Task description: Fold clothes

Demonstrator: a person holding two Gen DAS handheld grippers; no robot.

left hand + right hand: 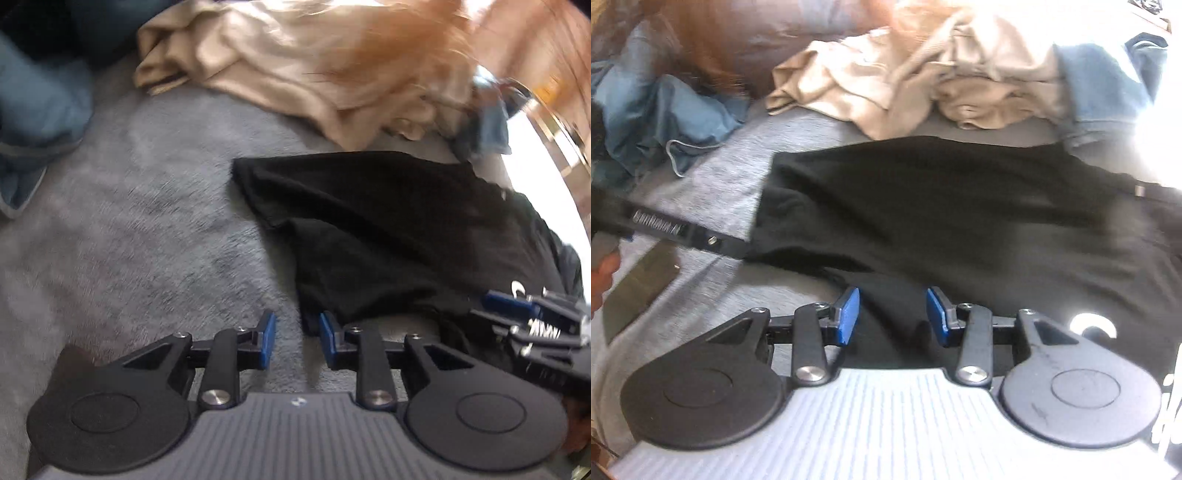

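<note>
Black garment [942, 206]: I see it spread flat on the grey blanket [140, 221], white print near one edge.
Left gripper [297, 338]: my blue pads stand a narrow gap apart, nothing pinched between them; the right pad sits at the garment's near corner, the left over bare blanket.
Right gripper [892, 315]: my jaws hang partly open above the black cloth, which shows between the pads, unpressed.
Beige clothes [905, 77]: heaped beyond the black garment's far edge.
Blue clothes [661, 114]: crumpled at far left.
Denim [1100, 92]: beside the beige heap, in glare.
Person's hand [602, 273]: at my left frame edge.
</note>
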